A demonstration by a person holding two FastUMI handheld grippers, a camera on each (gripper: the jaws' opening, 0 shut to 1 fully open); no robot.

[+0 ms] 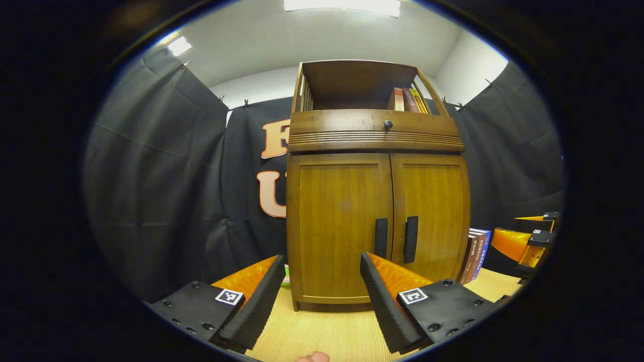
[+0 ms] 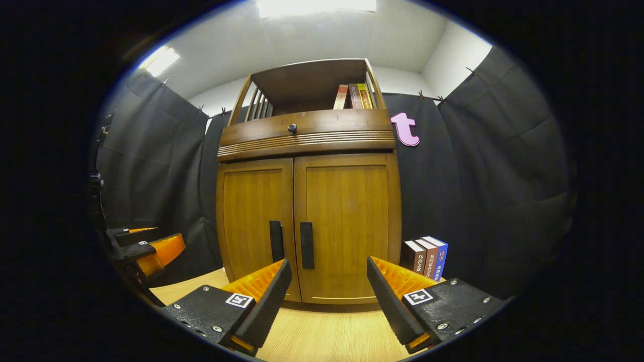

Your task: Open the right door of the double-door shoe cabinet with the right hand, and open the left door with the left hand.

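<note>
With both doors flush shut, left claw [image 1: 318, 296] and right claw [image 2: 329, 296] sit wide open and empty, each short of its own handle ahead: left handle [image 1: 381, 238], right handle [image 2: 307, 245].

Warm brown wooden double-door shoe cabinet [image 2: 307, 201] marked by vertical grain; ribbed horizontal grooves seen on band above doors. Two black vertical bar handles [image 2: 291, 245] noted. Pale light-wood desk [image 2: 322, 337] shown with fine grain. Brown, maroon and blue upright books [image 2: 425, 259] seen beside cabinet.
</note>
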